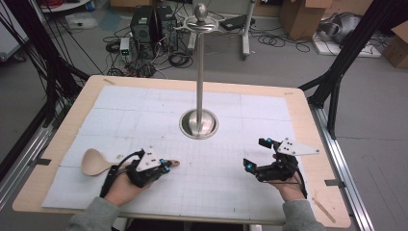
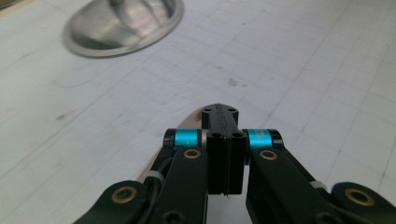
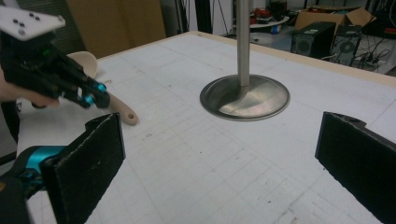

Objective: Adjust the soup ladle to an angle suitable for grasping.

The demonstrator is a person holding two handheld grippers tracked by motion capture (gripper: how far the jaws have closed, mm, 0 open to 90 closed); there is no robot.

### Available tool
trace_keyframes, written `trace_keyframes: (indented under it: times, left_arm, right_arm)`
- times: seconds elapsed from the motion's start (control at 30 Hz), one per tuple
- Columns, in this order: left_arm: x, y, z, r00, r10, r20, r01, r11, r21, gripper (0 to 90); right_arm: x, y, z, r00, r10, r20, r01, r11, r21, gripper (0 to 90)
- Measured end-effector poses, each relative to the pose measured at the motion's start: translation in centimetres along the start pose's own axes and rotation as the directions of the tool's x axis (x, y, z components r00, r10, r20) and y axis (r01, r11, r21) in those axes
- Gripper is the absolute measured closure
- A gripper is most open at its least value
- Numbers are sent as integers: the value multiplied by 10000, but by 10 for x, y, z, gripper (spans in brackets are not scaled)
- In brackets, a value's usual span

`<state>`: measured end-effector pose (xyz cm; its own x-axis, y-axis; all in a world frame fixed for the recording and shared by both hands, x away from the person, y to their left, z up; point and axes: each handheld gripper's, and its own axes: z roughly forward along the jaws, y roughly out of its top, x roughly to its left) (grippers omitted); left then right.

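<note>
A wooden spoon [image 1: 95, 161] lies flat at the table's front left, with its handle pointing right. My left gripper [image 1: 165, 166] is shut directly over the handle's end. The jaws are pressed together with nothing between them, and the pale handle [image 2: 192, 120] shows beneath the left gripper [image 2: 224, 112]. The right gripper view shows that left gripper [image 3: 99, 99] just above the spoon handle [image 3: 127, 113]. My right gripper [image 1: 255, 154] stands wide open over bare mat at the front right. Nothing lies between the jaws of the right gripper [image 3: 224, 163].
A metal stand [image 1: 199, 123] with a round dished base and a tall pole rises from the middle of the table, seen as the stand base [image 2: 122, 22] and the stand base [image 3: 244, 98]. A white gridded mat [image 1: 211, 178] covers the wooden tabletop. Cables and computer towers sit on the floor beyond.
</note>
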<state>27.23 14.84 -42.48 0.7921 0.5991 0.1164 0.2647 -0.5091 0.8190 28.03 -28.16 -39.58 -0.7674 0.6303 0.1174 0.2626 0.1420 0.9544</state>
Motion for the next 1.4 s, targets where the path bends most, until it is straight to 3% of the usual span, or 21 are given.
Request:
trace_keyframes:
  times: [0.07, 0.13, 0.3, 0.43, 0.57, 0.7, 0.77, 0.9, 1.07, 1.13, 1.2, 1.33, 1.4]
  left_arm:
    - [14, -8, -16, 9992, -85, -382, 87, 10000, 48, 898]
    - [30, -20, -32, 9960, -449, -773, 459, 9989, 111, 898]
    - [58, -39, -55, 9738, -1602, -1615, 1657, 9860, 209, 899]
    - [67, -44, -60, 9547, -2054, -2155, 2167, 9758, 300, 898]
    - [73, -51, -58, 9451, -2234, -2386, 2461, 9667, 696, 898]
    - [77, -56, -57, 9331, -2552, -2533, 2814, 9568, 726, 898]
    - [77, -56, -56, 9301, -2545, -2649, 2834, 9559, 768, 899]
    - [76, -55, -49, 9101, -2922, -2939, 3333, 9375, 999, 899]
    - [77, -56, -41, 8993, -3004, -3177, 3541, 9266, 1262, 899]
    - [77, -59, -39, 8876, -3260, -3252, 3818, 9159, 1239, 898]
    - [78, -61, -40, 8813, -3479, -3199, 3984, 9110, 1069, 898]
    - [75, -61, -40, 8789, -3379, -3368, 3936, 9125, 1115, 899]
    - [74, -61, -43, 8812, -3328, -3357, 3889, 9141, 1147, 899]
  right_arm:
    - [1, 0, 1, 10000, -66, -34, 67, 10000, 64, 1]
    - [2, 0, 1, 10000, -80, -57, 80, 9999, 95, 1]
    - [2, 1, 3, 10000, -59, -3, 59, 10000, 30, 1]
    - [0, 2, 4, 9999, -114, -77, 114, 9999, -48, 1]
    - [0, 2, 4, 9999, -64, -111, 64, 10000, -10, 1]
    - [0, 2, 2, 9999, -102, -97, 101, 9999, -77, 1]
    - [1, 2, 2, 9999, -94, -97, 93, 9999, -50, 1]
    - [1, 2, 2, 9999, -129, -103, 128, 9999, -95, 1]
    - [2, 3, 1, 9998, -132, -145, 130, 9998, -127, 1]
    - [2, 3, 1, 9999, -97, -122, 95, 9999, -117, 1]
    - [2, 3, 0, 9999, -56, -151, 54, 9999, -149, 1]
    - [1, 3, -1, 9999, -119, -98, 117, 9996, -257, 1]
    - [1, 3, -1, 9999, -58, -120, 55, 9997, -258, 1]
